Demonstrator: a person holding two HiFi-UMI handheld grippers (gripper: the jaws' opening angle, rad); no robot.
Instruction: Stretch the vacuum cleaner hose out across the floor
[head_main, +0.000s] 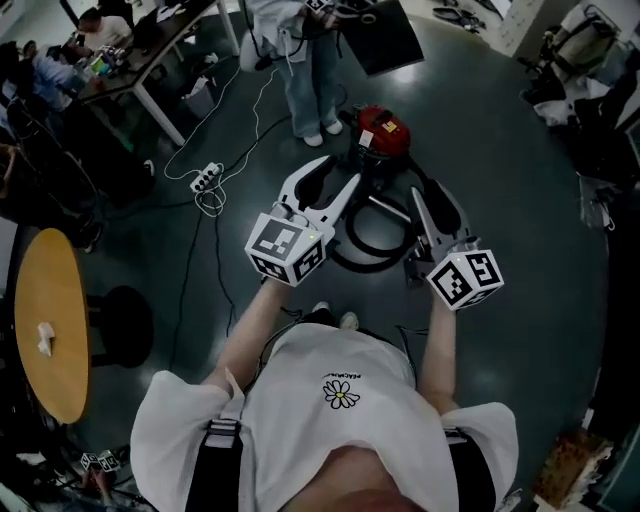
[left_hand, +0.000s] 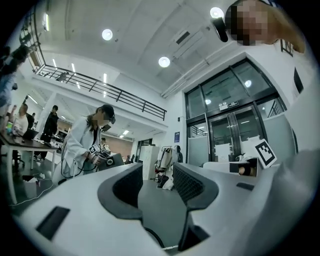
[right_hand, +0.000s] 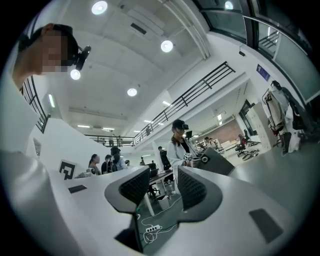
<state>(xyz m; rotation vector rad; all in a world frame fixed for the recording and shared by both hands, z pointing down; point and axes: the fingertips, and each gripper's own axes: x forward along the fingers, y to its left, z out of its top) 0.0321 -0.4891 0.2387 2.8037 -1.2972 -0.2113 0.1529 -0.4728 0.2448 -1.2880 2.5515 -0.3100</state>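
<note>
A red canister vacuum cleaner (head_main: 383, 130) stands on the dark floor ahead of me. Its black hose (head_main: 362, 262) lies curled in a loop on the floor in front of it, with a metal wand (head_main: 388, 208) across the loop. My left gripper (head_main: 343, 172) is held in the air to the left of the loop, jaws apart and nothing between them (left_hand: 157, 182). My right gripper (head_main: 428, 196) hovers at the loop's right side, also open and empty (right_hand: 164, 186). Neither gripper view shows the hose or the vacuum. Neither gripper touches the hose.
A person in a white coat (head_main: 310, 80) stands just beyond the vacuum, holding a dark device. A white power strip (head_main: 205, 180) with cables lies on the floor to the left. A round wooden table (head_main: 50, 320) is at my left, and desks with seated people at the far left.
</note>
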